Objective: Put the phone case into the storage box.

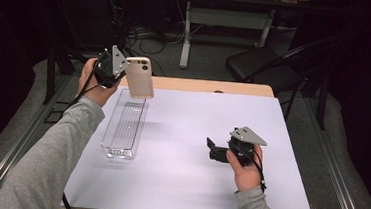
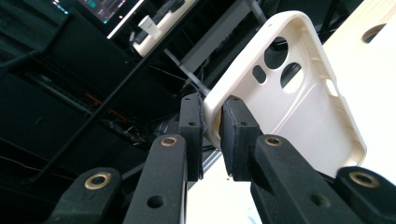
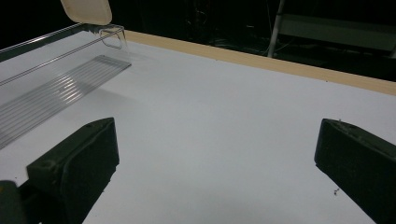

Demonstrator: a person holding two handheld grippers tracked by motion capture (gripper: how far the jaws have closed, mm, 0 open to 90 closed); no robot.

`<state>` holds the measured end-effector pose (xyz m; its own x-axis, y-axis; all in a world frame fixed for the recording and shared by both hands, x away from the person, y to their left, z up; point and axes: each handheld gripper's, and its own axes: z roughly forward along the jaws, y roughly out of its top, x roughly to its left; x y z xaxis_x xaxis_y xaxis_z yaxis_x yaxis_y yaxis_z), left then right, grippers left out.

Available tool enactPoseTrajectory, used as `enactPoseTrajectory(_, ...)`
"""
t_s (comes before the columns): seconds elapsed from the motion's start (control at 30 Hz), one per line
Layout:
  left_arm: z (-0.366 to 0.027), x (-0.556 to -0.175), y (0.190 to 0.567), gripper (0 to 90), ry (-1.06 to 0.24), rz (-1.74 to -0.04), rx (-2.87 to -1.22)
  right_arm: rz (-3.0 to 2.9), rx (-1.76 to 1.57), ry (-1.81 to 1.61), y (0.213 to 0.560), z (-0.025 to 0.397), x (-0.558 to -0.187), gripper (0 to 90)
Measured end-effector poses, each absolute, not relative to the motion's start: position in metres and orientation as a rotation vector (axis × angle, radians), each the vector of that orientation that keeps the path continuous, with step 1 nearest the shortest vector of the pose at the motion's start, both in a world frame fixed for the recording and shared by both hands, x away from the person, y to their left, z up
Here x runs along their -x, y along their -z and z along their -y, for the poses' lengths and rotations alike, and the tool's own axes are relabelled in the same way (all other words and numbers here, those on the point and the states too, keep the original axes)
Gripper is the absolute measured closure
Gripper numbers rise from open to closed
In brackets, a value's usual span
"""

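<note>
Right gripper [image 1: 216, 149] rests low near the table's right-centre, jaws wide apart, nothing between them; in the right gripper view they frame bare white surface.

Left gripper [image 1: 121, 69] is raised over the far left of the table, jaws clamped on the edge of a cream phone case [image 1: 140, 77]. In the left gripper view the pads [image 2: 233, 135] pinch the case [image 2: 303, 112] rim near the camera-cutout end, hollow side toward that camera; the body runs away from the jaws, up and to the right.

Key relation: case hangs in the air over the far end of the clear tray [image 1: 119, 152], not touching it. Case long axis looks roughly upright; tray long axis runs near-to-far along the table's left side. Left hand is far nearer the tray; right gripper well apart from it. Judgement: lowering into the tray would need the case tipped flat, in line with the tray.

Surface: white sheet [image 1: 193, 175] over a wooden table [image 1: 245, 89]. Beyond: a dark room, black chair [image 1: 257, 65], cables on the floor.
</note>
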<state>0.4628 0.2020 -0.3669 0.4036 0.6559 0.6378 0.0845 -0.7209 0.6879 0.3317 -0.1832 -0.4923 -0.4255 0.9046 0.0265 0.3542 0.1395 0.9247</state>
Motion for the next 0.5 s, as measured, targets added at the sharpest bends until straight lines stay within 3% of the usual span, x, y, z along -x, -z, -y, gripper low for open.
enactPoseTrajectory(0.5, -0.211, -0.474, 0.376, 79.7, -1.356, -0.59, -2.091, -1.854, -1.216, -1.261, 0.494, 0.188, -0.332, 0.0)
